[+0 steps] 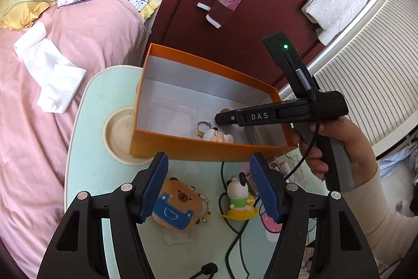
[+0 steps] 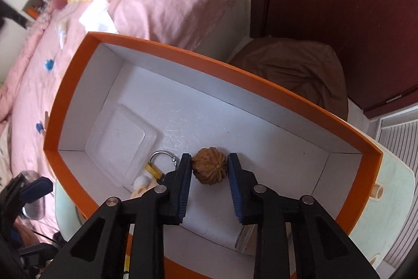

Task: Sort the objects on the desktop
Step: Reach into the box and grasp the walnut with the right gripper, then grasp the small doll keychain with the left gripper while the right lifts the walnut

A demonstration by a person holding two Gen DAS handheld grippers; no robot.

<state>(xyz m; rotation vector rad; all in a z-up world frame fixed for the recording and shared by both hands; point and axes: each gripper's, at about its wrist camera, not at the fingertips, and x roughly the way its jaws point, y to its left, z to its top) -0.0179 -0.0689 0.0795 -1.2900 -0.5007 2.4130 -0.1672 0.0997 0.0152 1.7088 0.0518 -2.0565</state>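
Orange box (image 2: 261,75), brown ridged walnut (image 2: 209,168)
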